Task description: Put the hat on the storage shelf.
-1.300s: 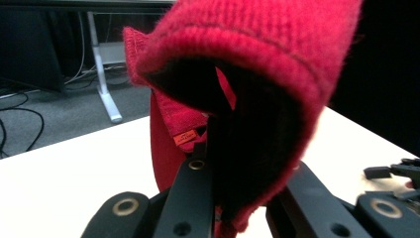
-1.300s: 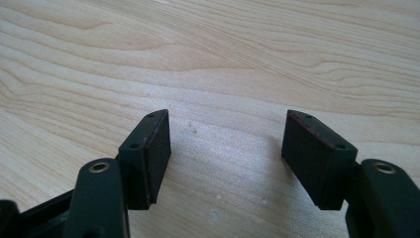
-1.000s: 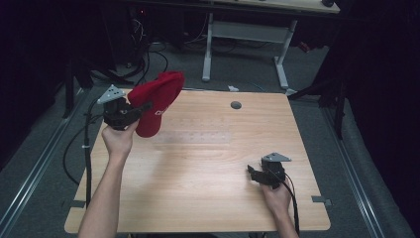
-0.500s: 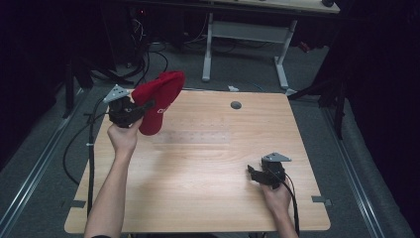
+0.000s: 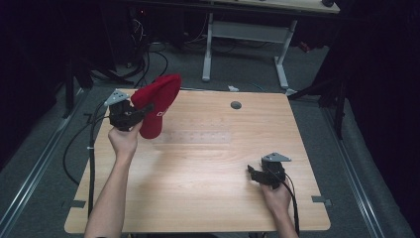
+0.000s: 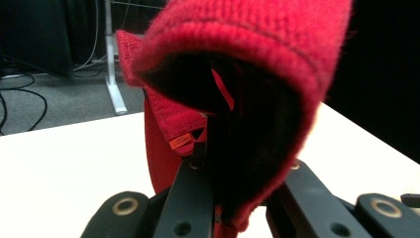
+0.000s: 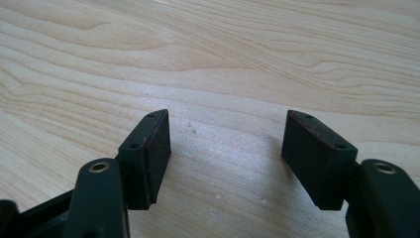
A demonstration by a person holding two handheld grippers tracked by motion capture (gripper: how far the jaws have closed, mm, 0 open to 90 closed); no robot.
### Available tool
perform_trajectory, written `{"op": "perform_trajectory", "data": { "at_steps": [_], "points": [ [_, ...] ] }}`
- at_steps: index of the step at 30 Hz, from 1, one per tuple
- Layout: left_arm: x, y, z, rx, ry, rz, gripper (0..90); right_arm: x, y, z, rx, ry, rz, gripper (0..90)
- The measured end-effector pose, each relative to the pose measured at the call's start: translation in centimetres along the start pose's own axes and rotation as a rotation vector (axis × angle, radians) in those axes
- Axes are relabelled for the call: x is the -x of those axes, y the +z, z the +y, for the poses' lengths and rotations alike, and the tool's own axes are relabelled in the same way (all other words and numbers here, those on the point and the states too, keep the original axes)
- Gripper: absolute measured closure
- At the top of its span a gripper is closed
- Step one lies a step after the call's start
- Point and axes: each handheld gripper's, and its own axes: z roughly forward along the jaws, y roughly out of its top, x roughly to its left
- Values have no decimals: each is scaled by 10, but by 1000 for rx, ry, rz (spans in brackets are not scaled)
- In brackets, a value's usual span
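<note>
So here's where I'm at: my left tool [image 5: 143, 110] is clamped tight on the hat [image 5: 157, 103], a red knit one, pinching it by the folded brim. In the left gripper view the brim [image 6: 257, 148] sits right between the jaws with the knit bulging over them, so that grip looks solid to me. The hat is up off the counter [image 5: 208, 168], held over its far left corner, crown pointing up and away, the loose end hanging down toward the wood. I can't tell if the bottom edge brushes the surface or hangs just clear.

My right tool [image 5: 253, 174] is parked low at the near right, well apart from the hat. Its jaws are spread wide with nothing between them, just bare wood grain in the right gripper view.

Progress-wise I'd say the pickup is done and that's about it. What's left is whatever the second hand has to do, probably coming over to grab the other side of the brim. There's a small grey cap [image 5: 236, 104] at the far edge, not in play.
</note>
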Motion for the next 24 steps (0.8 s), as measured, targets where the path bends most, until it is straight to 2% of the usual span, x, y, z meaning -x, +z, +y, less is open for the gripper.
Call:
{"op": "perform_trajectory", "data": {
  "at_steps": [7,14,24],
  "points": [
    [-9,-6,-4,-8,-21,36,840,0,0,0,0,0,0,359],
    [-18,-13,-17,-31,-28,70,837,0,0,0,0,-1,1,357],
    [-26,-28,-23,-46,-60,84,828,0,0,0,-1,-3,1,356]
  ]
}}
